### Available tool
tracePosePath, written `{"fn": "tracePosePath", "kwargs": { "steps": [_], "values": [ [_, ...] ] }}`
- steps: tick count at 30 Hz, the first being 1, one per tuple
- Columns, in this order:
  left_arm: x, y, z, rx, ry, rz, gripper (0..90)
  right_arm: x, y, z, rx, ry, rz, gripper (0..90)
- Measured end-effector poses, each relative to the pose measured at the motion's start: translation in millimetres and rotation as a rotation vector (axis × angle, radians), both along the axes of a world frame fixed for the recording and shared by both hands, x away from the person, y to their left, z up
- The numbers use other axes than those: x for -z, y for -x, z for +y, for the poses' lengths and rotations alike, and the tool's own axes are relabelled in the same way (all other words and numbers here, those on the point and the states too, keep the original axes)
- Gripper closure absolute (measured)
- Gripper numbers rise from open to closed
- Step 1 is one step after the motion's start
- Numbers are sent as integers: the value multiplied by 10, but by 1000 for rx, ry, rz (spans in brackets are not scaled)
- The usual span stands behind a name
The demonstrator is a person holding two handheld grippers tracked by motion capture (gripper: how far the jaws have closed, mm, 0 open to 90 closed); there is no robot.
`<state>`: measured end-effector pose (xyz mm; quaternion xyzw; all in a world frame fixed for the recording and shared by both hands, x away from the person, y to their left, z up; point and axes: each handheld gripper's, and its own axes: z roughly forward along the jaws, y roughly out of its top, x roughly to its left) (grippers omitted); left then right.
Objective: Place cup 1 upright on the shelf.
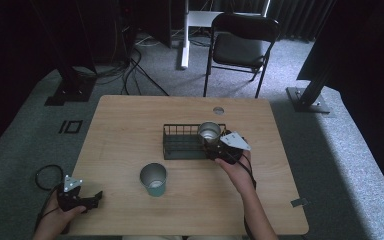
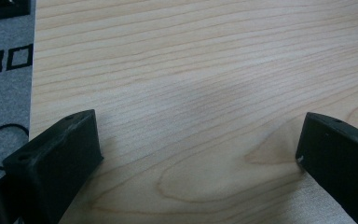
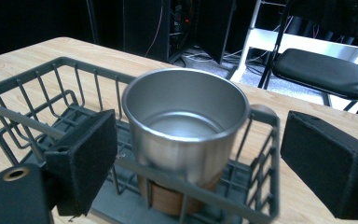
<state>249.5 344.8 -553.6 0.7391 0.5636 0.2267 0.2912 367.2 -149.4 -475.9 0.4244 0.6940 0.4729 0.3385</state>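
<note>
Nearest the camera in the right gripper view stand the two black fingers (image 3: 81,161) of the right gripper (image 3: 198,158), spread wide, with a steel cup (image 3: 186,121) standing upright between them and a little beyond their tips; the pads do not press its wall, so the fingers hold nothing. That view shows what the high view cannot: the cup is empty, its lower part wears a brown band, and it stands on the floor of a dark wire basket (image 3: 37,93), at the end of the basket lying between the fingers, with the near rail crossing in front of it. The high view gives the wider layout: the right gripper (image 1: 219,148) sits at the basket's (image 1: 180,142) near right corner, a hand (image 1: 236,167) behind it, the cup (image 1: 209,132) just past the fingertips. On the surface (image 1: 130,115), well to the left of those fingers and nearer the person, stands a second metal cup with a teal lower part (image 1: 153,179), upright and apart from everything. At the near left corner the left gripper (image 1: 96,197) lies low by the surface's edge, held by the other hand (image 1: 55,210). Its own view shows both fingers (image 2: 56,154) wide apart over bare wood grain, gripping nothing, with grey carpet (image 2: 4,88) off beyond the left finger.
</note>
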Motion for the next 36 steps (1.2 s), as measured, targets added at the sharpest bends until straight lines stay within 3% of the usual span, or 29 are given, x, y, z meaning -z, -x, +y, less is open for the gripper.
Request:
{"fn": "tracePosePath", "kwargs": {
  "steps": [26,36],
  "values": [
    [-1,0,0,0,0,0,3,270,295,-534,26,25,37,109],
    [0,0,0,0,0,0,3,422,406,-794,61,47,79,109]
  ]
}}
